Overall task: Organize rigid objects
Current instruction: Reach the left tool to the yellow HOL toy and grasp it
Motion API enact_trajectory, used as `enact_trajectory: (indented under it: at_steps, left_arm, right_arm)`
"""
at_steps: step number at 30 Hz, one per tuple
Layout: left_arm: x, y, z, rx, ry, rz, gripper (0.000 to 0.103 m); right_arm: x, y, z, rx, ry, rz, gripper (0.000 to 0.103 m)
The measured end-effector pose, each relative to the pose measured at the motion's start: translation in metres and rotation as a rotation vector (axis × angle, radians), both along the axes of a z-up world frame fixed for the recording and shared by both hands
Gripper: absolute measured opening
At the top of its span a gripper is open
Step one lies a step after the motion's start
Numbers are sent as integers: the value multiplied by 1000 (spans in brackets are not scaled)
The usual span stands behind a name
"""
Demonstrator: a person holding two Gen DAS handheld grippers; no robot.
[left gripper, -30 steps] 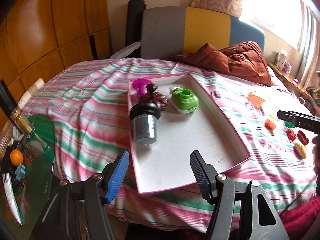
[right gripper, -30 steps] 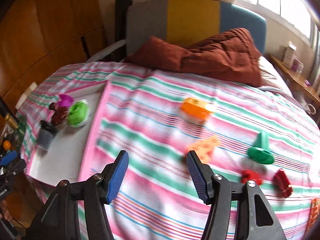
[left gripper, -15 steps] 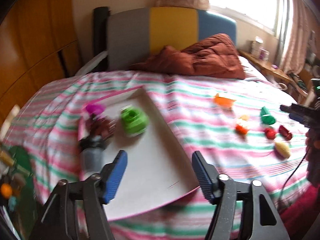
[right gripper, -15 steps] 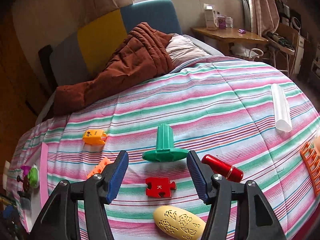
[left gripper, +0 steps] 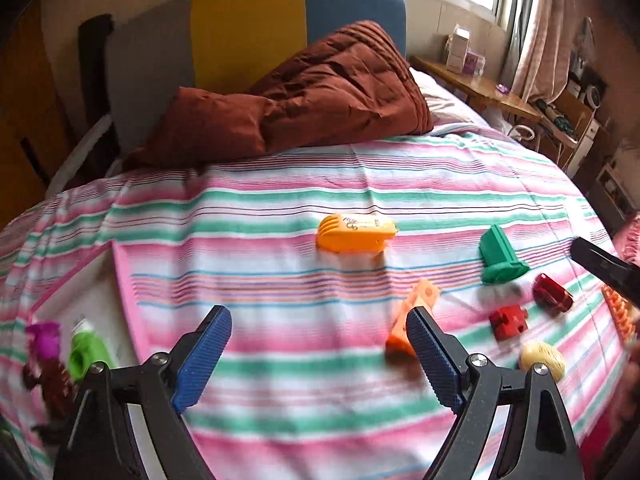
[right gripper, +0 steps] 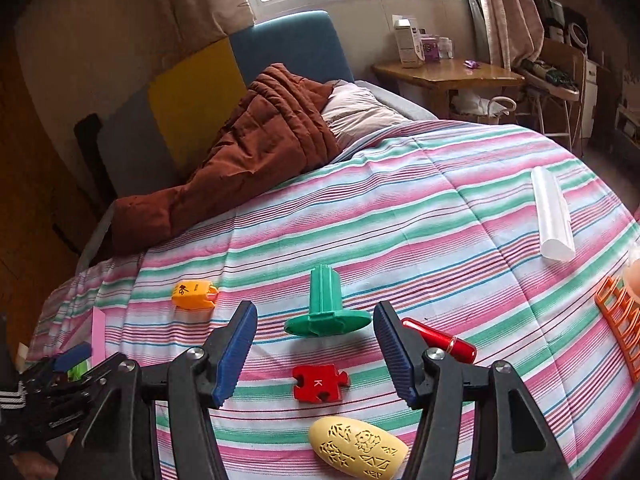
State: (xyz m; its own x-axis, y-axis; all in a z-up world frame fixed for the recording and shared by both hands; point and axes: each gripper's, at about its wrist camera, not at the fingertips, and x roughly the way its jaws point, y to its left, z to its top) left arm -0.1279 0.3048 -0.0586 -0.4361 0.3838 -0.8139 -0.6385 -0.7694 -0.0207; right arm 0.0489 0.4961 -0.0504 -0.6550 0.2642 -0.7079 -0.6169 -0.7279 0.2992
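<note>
Toys are lying scattered on the striped bedspread (right gripper: 400, 216) while you are holding both tools over them. Your right hand-held gripper (right gripper: 316, 346) is hovering with its blue pads (right gripper: 236, 350) spread wide and nothing between them; the green flanged peg (right gripper: 326, 312) is sitting just beyond the gap, base toward you. The red puzzle piece (right gripper: 320, 383) (letter K on it) is lying flat below the gap, the red cylinder (right gripper: 440, 340) is lying partly behind the right pad, and the yellow oval block (right gripper: 358, 446) is nearest the camera. The orange tag-shaped piece (right gripper: 194, 294) is resting to the left, well apart from the peg; an orange grid (right gripper: 620, 320) is at the right edge and a white tube (right gripper: 552, 216) farther up.

Your left hand-held gripper (left gripper: 316, 354) is also holding its pads apart, gripping nothing, over bare bedspread. An orange wedge piece (left gripper: 414, 312) is lying just beside its right pad (touching or not, cannot tell). The pink-rimmed tray (left gripper: 124, 280) is at the left edge, holding a green toy (left gripper: 86, 354) and a purple one (left gripper: 44, 338), both blurred.
</note>
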Motion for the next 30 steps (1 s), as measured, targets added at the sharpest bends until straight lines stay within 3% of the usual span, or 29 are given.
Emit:
enact_trajectory:
  at_steps: [4, 9, 15, 18, 24, 30]
  left_arm:
    - [-25, 30, -16, -16, -29, -14, 102]
    - [-48, 59, -29, -26, -59, -13, 103]
    - [-60, 85, -46, -64, -36, -26, 103]
    - [-66, 87, -59, -81, -76, -36, 76]
    - [-47, 60, -56, -26, -43, -37, 76]
    - [-4, 28, -39, -4, -2, -35, 76]
  right_arm:
    - [3, 13, -7, -82, 15, -34, 61]
    - [10, 25, -11, -149, 42, -71, 61]
    - [15, 29, -11, -173, 65, -90, 61]
    - [16, 30, -10, -162, 68, -95, 61]
    - [28, 43, -10, -166, 89, -161, 61]
    - [51, 70, -23, -261, 116, -291, 61]
